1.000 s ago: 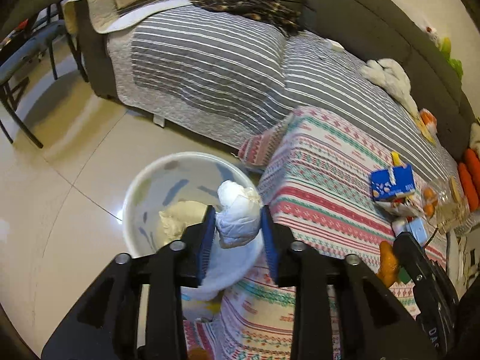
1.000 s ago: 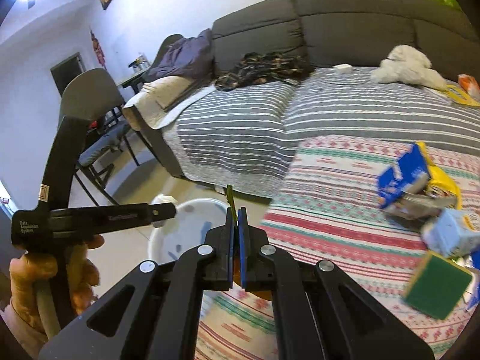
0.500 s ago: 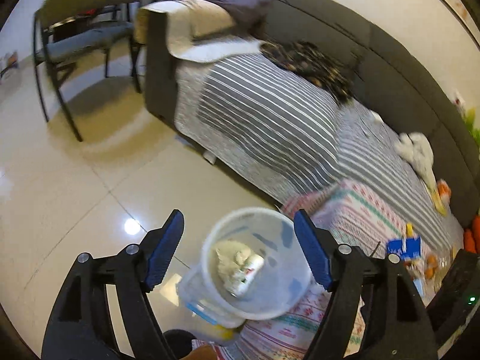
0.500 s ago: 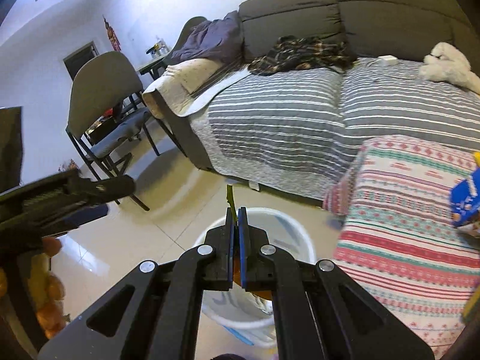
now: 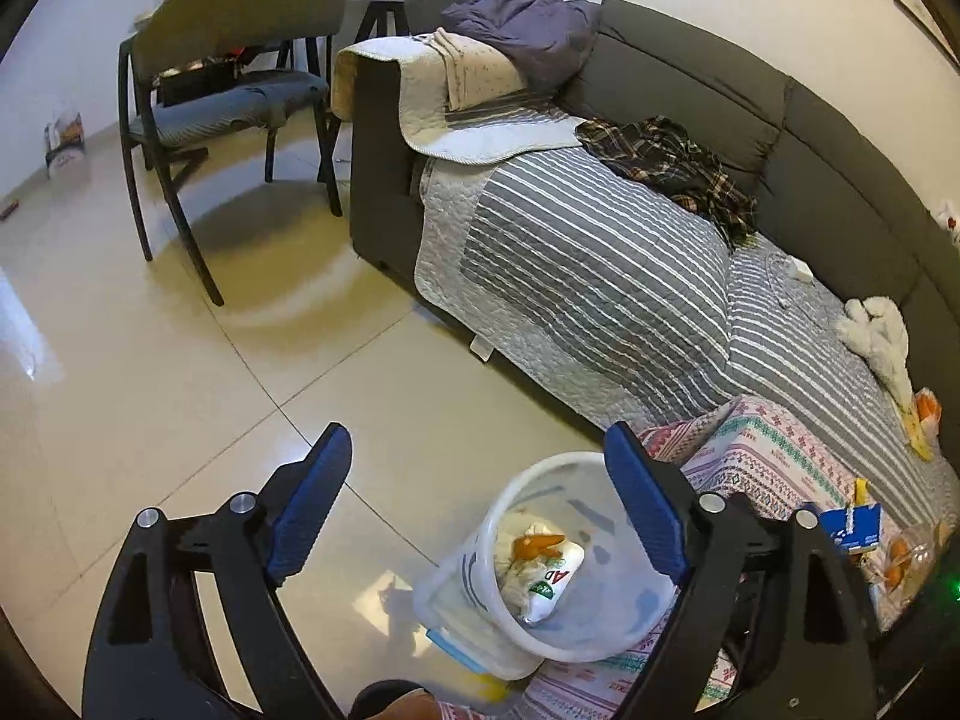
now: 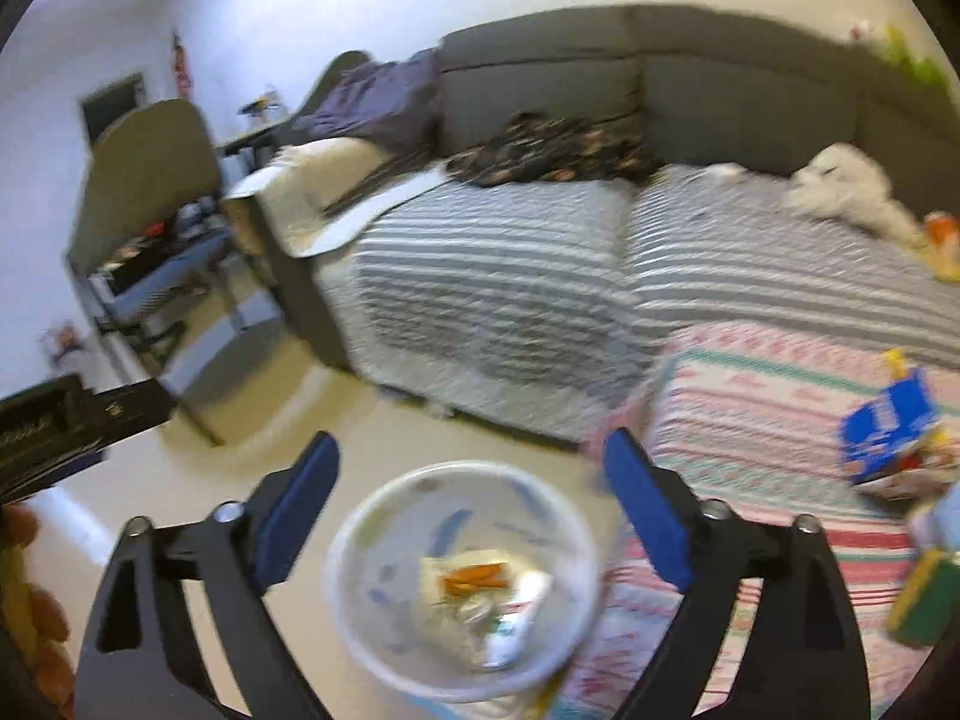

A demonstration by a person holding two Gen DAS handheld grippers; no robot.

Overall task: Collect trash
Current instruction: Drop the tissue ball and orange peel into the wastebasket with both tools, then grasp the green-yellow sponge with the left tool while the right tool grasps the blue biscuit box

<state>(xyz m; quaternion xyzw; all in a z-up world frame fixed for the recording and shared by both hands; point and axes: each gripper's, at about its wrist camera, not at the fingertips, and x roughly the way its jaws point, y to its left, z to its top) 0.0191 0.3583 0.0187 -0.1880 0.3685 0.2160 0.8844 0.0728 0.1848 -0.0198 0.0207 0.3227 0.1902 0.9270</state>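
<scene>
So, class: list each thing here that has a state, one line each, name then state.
Left gripper: open, nothing between its fingers.
Right gripper: open, nothing between its fingers, jaws have just been opening.
Bucket: upright, trash inside.
Blue carton: lying on the patterned cloth.

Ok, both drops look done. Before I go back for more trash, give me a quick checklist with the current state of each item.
1. Left gripper free: ok, jaws have just opened wide, nothing between them.
2. Right gripper free: ok, jaws have just opened, nothing between them.
3. Dropped pieces inside the bucket: ok, white wrapper and orange scrap lie in it.
4. Bucket upright on the floor: ok.
5. Trash left to collect: not ok, blue carton lies on the patterned cloth.
6. Sharp view for the next reach: not ok, right wrist picture is blurred.
</scene>
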